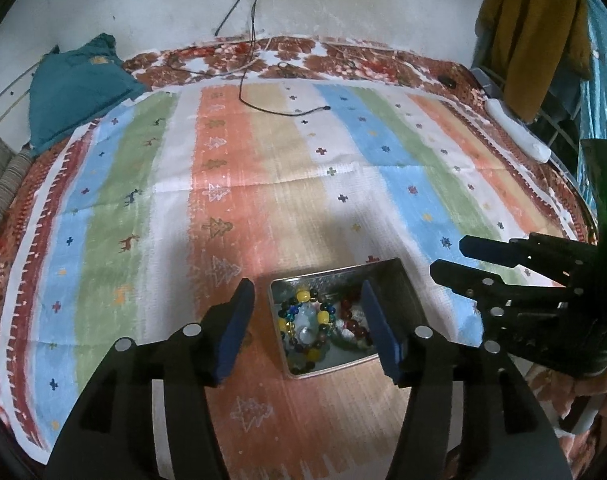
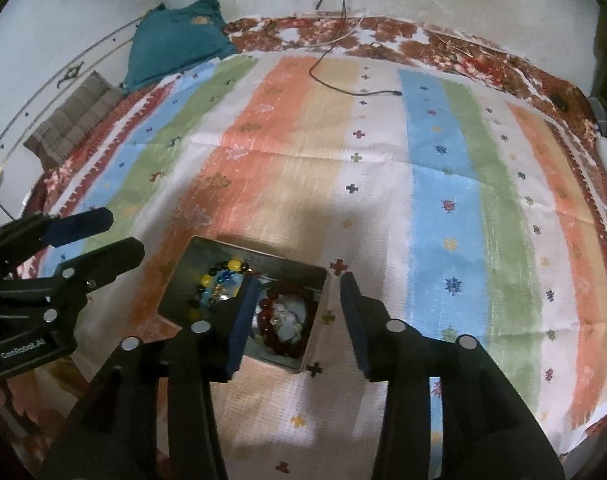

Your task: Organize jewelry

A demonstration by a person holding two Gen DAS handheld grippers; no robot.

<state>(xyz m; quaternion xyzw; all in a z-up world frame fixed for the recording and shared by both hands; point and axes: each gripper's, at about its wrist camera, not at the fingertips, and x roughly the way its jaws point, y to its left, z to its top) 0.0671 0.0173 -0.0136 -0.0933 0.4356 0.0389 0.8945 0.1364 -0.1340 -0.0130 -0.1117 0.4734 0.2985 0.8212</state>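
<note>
Left wrist view: beads [image 1: 307,320] may be spilled if the tin [image 1: 399,280] is bumped by the left gripper [image 1: 305,328] or right gripper [image 2: 299,320], both held wide apart and empty.

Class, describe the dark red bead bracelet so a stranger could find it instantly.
Find the striped cloth covering the bed, then the metal tin on it. The dark red bracelet lies in the tin's right half, uniformly maroon, unlike the yellow-and-blue beaded bracelet beside it.

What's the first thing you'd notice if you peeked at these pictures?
Probably the metal tin full of shiny bead bracelets, sitting on the striped cloth on the bed. The left gripper hangs open right over it, and the right gripper hangs open over its right edge.
</note>
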